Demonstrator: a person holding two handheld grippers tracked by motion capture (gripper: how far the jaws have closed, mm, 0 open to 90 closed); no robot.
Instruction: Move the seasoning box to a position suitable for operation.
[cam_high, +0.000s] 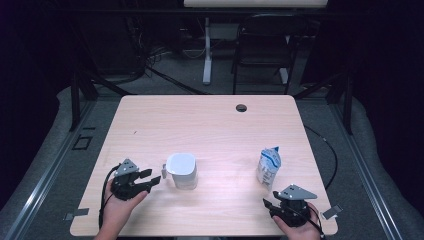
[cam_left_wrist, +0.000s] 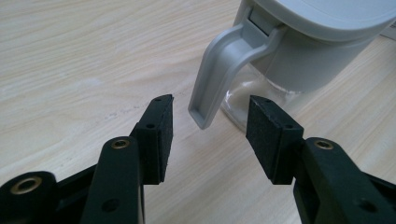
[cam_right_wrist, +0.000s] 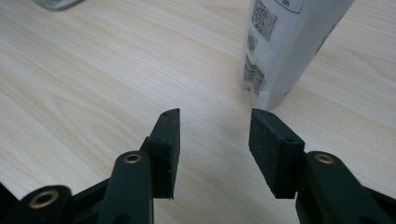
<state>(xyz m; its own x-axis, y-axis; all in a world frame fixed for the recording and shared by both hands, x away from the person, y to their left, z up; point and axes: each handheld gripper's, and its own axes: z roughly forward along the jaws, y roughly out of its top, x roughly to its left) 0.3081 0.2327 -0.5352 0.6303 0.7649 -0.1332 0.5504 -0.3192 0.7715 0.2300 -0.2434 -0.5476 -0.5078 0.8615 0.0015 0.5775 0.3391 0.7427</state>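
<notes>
Bench (cam_high: 210, 120) of pale wood grain carries, toward its near edge left of centre, a clear-bodied jug with grey plastic lid and handle (cam_left_wrist: 219, 74): rigid, smooth, probably light, best pinched across that handle. Near the right edge stands a soft white-and-blue pouch (cam_high: 268, 167). Left gripper (cam_left_wrist: 208, 122) gapes just short of the handle; right gripper (cam_right_wrist: 215, 128) hangs apart, empty.

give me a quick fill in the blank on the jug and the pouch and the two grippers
1. The left gripper has its fingers open in front of the jug's grey ____.
2. The jug wears a white ____ on top.
3. The pouch stands ____ on the table.
4. The right gripper holds ____ between its fingers.

Missing words: handle; lid; upright; nothing
</notes>
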